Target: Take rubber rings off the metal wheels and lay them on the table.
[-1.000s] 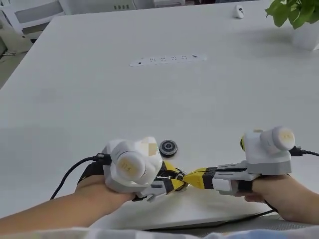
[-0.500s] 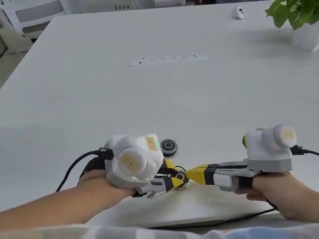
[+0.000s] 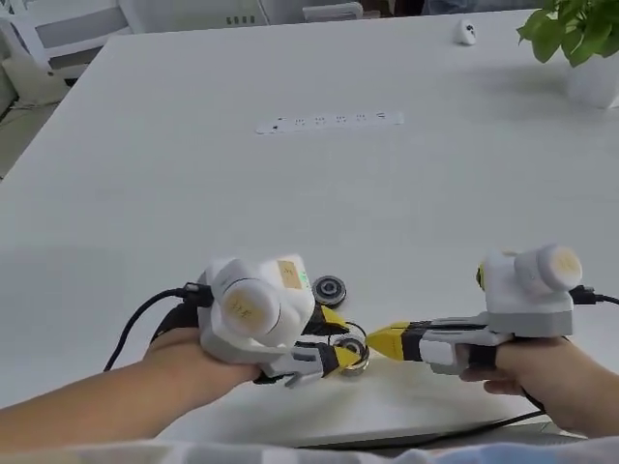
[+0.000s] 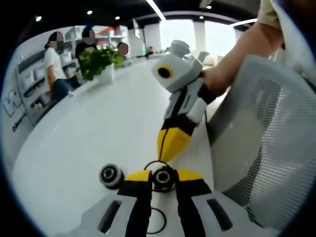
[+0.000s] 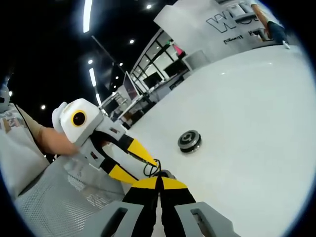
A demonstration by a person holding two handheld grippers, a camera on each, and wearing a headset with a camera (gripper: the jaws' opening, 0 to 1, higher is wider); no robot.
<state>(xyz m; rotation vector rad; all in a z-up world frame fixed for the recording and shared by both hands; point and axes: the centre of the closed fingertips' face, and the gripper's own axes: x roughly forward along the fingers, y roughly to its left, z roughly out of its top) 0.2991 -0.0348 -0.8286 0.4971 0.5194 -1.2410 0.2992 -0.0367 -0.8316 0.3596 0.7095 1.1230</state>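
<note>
While L tongs sit clamped on a metal wheel, jaws tight on both its sides, R tongs have their yellow tips pressed together w/ no gap. A thin black rubber ring loops off the wheel's rim and runs up to the R tips; it looks pinched btwn them, though the exact grip is too small to tell. In the left gripper view the R tongs come in from above, tips just beside the wheel. Head view: both tongs are low at the near table edge, tips almost meeting, the held wheel btwn them just over the tabletop.

2nd wheel lies flat on the table just beyond L tongs, apart from both tools; it also shows in the right gripper view. Another thin black loop lies on the table under L tongs.

Farther off: white power strip mid-table, potted plant at far right corner, small white item near it. Mesh chair back just off the near edge. People stand in the bkgd.
</note>
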